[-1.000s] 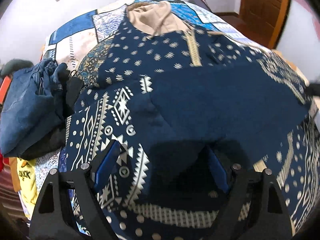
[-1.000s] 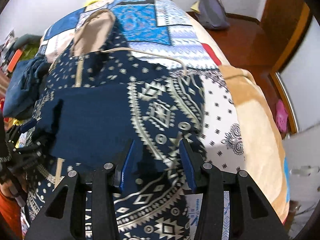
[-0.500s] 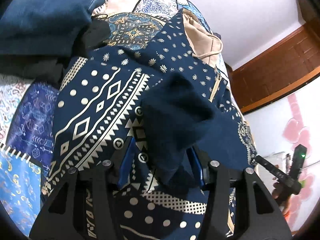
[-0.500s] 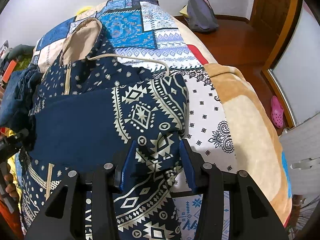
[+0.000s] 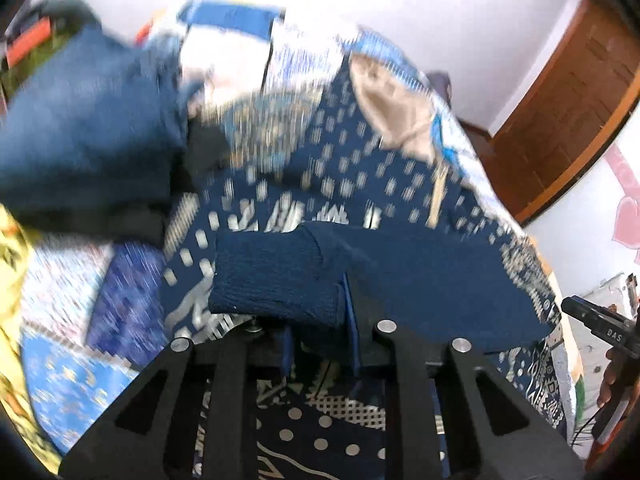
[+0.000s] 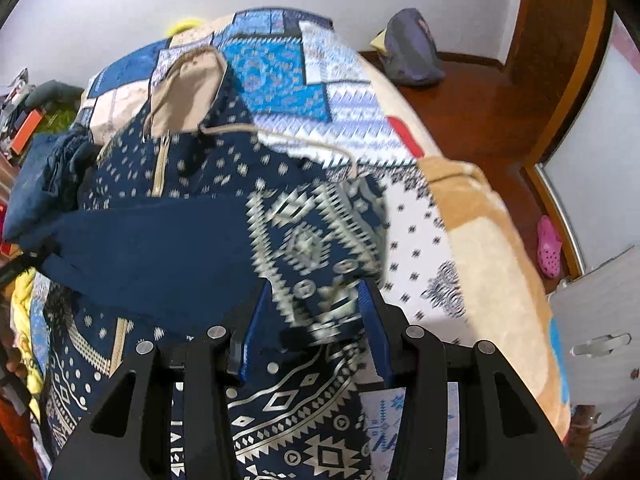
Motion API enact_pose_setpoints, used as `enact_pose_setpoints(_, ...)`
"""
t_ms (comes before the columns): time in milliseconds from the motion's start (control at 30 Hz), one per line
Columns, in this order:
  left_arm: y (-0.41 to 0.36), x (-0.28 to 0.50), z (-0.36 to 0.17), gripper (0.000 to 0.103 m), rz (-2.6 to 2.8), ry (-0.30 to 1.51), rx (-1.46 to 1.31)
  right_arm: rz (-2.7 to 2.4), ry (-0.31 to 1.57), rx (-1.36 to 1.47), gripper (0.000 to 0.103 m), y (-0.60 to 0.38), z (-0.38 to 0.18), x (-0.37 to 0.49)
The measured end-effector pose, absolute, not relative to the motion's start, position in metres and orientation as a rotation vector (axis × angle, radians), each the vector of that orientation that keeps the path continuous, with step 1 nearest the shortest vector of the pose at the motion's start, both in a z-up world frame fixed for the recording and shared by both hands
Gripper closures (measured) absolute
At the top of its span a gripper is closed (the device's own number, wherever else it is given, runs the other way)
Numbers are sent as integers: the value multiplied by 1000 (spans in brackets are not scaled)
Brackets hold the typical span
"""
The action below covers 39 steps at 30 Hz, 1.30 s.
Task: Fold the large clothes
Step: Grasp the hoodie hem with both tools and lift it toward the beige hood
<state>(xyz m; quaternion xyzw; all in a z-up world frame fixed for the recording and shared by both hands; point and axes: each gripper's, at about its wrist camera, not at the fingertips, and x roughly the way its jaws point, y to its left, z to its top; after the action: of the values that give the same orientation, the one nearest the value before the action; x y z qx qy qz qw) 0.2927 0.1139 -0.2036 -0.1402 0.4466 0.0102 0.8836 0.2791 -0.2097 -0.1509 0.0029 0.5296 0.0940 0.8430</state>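
**Room contents apart from the work**

- Patchwork bedspread (image 6: 280,68): blue, white and cream printed panels, spread over the bed; a tan blanket (image 6: 496,240) is seen along the bed's right edge.
- Pile of denim and dark garments (image 5: 80,140): heaped at the bed's left side, blurred in the left wrist view.
- Yellow printed fabric (image 5: 12,248): seen at the far left edge, below the pile.
- Grey-purple bag (image 6: 412,52): set on the polished wooden floor (image 6: 480,112) against the white wall.
- Pink clog (image 6: 549,246): lying on the floor by a door frame.
- Wooden door (image 5: 560,120): brown, panelled, at the right.
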Motion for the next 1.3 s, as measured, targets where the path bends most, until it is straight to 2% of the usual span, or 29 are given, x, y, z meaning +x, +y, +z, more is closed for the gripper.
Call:
enact_pose_setpoints(100, 118, 282, -171, 82, 44, 831, -245, 182, 1121, 32, 62, -213, -150, 284)
enact_pose_setpoints(200, 132, 278, -161, 82, 49, 816, -231, 184, 1153, 39, 62, -211, -162, 288)
enact_pose_setpoints(367, 150, 273, -191, 82, 127, 914, -187, 201, 1241, 21, 62, -199, -194, 289)
enact_pose_setpoints(433, 158, 269, -210, 78, 137, 971, -186, 201, 1276, 8, 62, -195, -207, 289)
enact_pose_setpoints(533, 159, 265, -236, 62, 167, 1051, -151, 195, 1273, -8, 54, -193, -215, 288)
enact_pose_setpoints(600, 161, 262, -251, 43, 200, 1088, -109, 188, 1271, 0, 50, -196, -217, 287)
enact_pose_setpoints(700, 165, 254, -259, 24, 243, 1092, -70, 190, 1280, 31, 48, -201, -219, 287)
enact_pose_setpoints(933, 169, 247, -237, 22, 222, 1085, -80, 193, 1258, -35, 48, -197, -201, 287)
enact_pose_setpoints(1300, 130, 292, -157, 21, 135, 913, 16, 259, 1038, -81, 48, -167, -119, 322)
